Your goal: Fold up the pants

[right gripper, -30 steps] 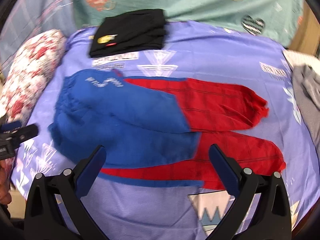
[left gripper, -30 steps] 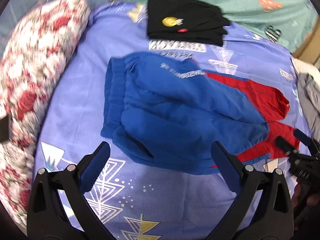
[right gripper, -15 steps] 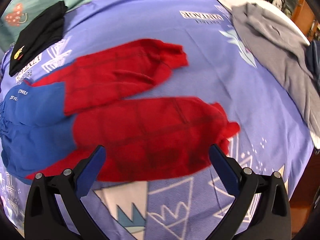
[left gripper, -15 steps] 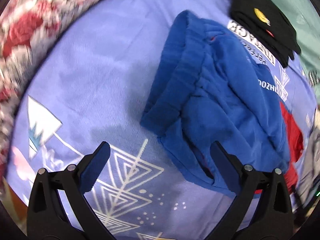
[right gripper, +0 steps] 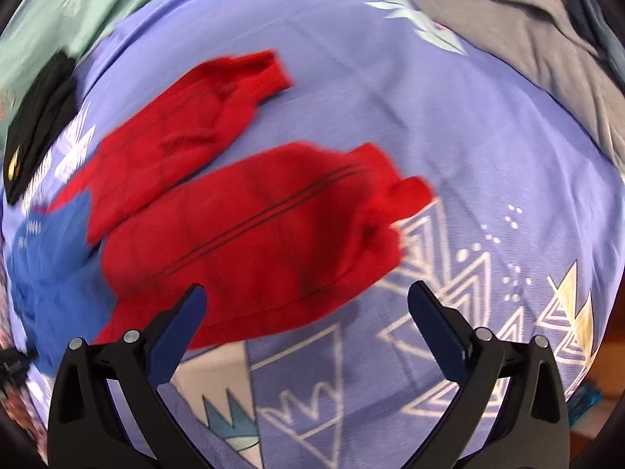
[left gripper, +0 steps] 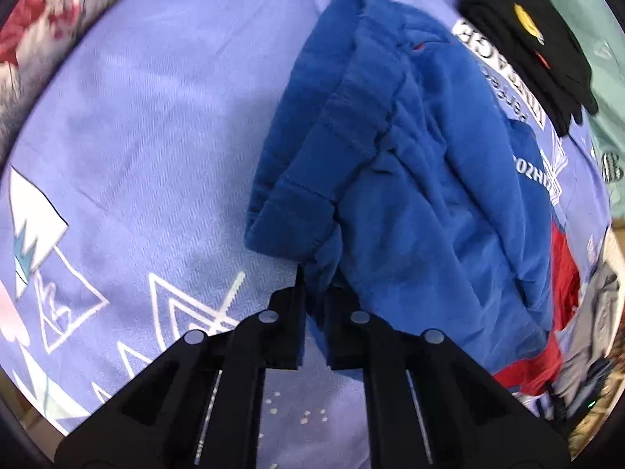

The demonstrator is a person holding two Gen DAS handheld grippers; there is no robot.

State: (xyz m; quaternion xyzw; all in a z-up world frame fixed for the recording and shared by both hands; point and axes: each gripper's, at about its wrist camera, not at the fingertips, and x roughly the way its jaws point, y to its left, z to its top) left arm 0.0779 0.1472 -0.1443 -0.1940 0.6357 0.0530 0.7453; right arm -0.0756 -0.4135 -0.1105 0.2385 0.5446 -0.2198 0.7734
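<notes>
the left gripper (left gripper: pixel 314 297) is clamped on the waist corner of the pants (left gripper: pixel 410 179), which sprawl toward 1 o'clock, while the right gripper (right gripper: pixel 306 312) gapes above the near leg, so a thin pinch may slip.

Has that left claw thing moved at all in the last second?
Yes. The left gripper has moved in toward the bedsheet and the pants. Its jaws, wide open a second ago, are now shut on the blue waistband corner.
</notes>
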